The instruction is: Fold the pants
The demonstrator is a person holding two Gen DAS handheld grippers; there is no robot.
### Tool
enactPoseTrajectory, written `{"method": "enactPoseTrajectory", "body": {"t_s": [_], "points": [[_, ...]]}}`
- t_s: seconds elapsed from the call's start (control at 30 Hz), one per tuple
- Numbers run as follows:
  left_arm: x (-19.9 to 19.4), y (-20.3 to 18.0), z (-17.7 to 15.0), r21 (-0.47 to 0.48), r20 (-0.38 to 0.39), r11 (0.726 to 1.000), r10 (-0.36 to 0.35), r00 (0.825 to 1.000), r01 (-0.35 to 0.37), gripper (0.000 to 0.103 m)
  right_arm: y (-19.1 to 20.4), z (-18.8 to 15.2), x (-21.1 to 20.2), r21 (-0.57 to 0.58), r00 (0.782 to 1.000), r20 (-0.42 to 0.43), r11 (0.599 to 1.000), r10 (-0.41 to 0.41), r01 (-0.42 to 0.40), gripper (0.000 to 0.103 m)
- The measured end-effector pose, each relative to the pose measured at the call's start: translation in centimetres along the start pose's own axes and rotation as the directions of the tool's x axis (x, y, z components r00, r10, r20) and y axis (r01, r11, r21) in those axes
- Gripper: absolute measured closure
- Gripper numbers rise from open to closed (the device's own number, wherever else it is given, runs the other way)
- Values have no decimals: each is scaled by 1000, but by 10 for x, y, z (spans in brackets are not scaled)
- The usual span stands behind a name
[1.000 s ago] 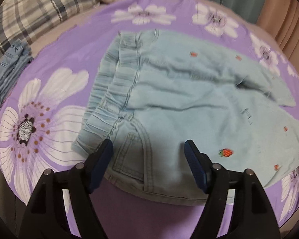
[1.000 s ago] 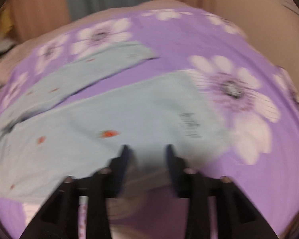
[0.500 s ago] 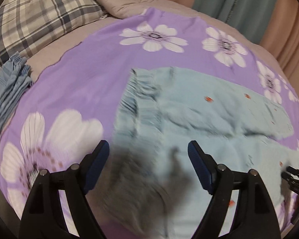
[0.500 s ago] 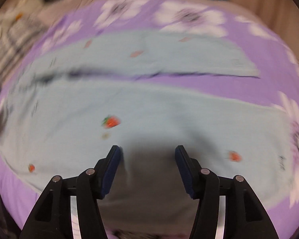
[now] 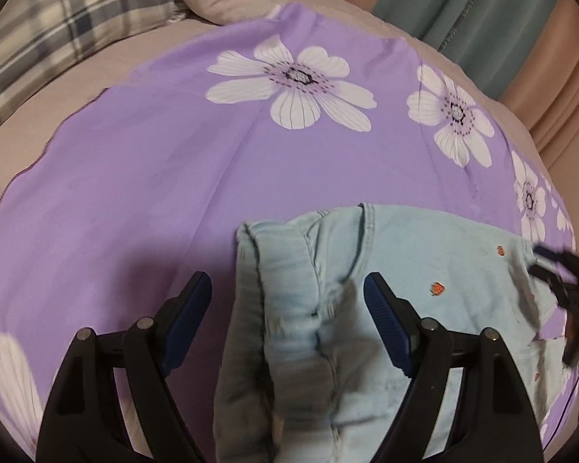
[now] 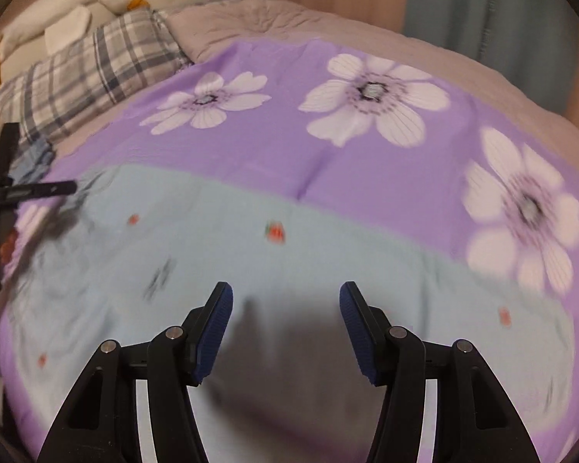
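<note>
Light blue pants [image 5: 386, 270] with small red strawberry prints lie on a purple flowered sheet [image 5: 154, 177]. In the left wrist view my left gripper [image 5: 287, 305] is open, its jaws standing on either side of the elastic waistband, close above it. In the right wrist view my right gripper [image 6: 285, 318] is open and empty over the flat leg cloth [image 6: 212, 254], which is blurred. The right gripper also shows at the right edge of the left wrist view [image 5: 559, 274]. The left gripper shows at the left edge of the right wrist view [image 6: 27, 189].
A plaid pillow [image 6: 88, 77] and a beige quilt [image 6: 251, 23] lie at the head of the bed. Folded blue denim [image 6: 34, 158] lies at the left by the pillow. A teal curtain [image 5: 463, 11] hangs behind the bed.
Both grippers have moved forward over the pants, toward their far edge. The left one now straddles the waistband. The far leg no longer shows as a separate piece. Both stay open.
</note>
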State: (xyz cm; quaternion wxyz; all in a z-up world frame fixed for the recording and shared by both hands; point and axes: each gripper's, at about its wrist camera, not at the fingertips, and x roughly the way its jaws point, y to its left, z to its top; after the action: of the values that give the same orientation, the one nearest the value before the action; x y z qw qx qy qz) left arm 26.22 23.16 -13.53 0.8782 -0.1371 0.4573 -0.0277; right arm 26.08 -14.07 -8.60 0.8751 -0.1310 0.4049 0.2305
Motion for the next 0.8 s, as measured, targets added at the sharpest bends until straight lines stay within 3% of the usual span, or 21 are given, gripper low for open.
{"method": "enactPoseTrajectory", "body": {"t_s": [0.17, 0.27, 0.33, 0.4, 0.43, 0.47, 0.53, 0.57, 0.6, 0.67, 0.8], "points": [[18, 5, 9, 41, -47, 996, -80, 996, 81, 23, 14, 35, 44, -167, 996, -69, 985, -52, 40, 46], [23, 2, 12, 117, -80, 988, -96, 992, 105, 26, 20, 42, 68, -250, 989, -139, 968, -57, 20, 46], [25, 2, 13, 150, -90, 983, -91, 992, 103, 36, 18, 40, 80, -274, 978, -202, 962, -45, -12, 46], [27, 2, 14, 163, -81, 983, -73, 994, 86, 55, 12, 38, 84, -229, 976, -219, 972, -5, -46, 46], [27, 1, 13, 167, -74, 983, -60, 995, 71, 58, 10, 37, 83, -201, 975, -220, 978, 14, -59, 46], [26, 2, 13, 164, -67, 984, -59, 996, 70, 63, 8, 35, 82, -179, 977, -214, 982, 25, -64, 49], [20, 3, 11, 147, -48, 986, -72, 996, 79, 69, 12, 27, 74, -170, 983, -182, 984, 30, -62, 64], [16, 3, 10, 144, -40, 986, -75, 996, 81, 71, 16, 23, 69, -175, 986, -165, 984, 1, -30, 79], [10, 3, 9, 146, -28, 986, -78, 997, 82, 73, 21, 20, 63, -176, 988, -150, 984, -28, 1, 87], [-5, -1, 6, 162, -2, 983, -84, 996, 84, 76, 26, 11, 44, -149, 993, -109, 989, -38, 21, 94], [-43, -7, -4, 186, 41, 976, -125, 991, 115, 78, 29, 2, -12, -104, 999, -10, 993, -51, 50, 94]]}}
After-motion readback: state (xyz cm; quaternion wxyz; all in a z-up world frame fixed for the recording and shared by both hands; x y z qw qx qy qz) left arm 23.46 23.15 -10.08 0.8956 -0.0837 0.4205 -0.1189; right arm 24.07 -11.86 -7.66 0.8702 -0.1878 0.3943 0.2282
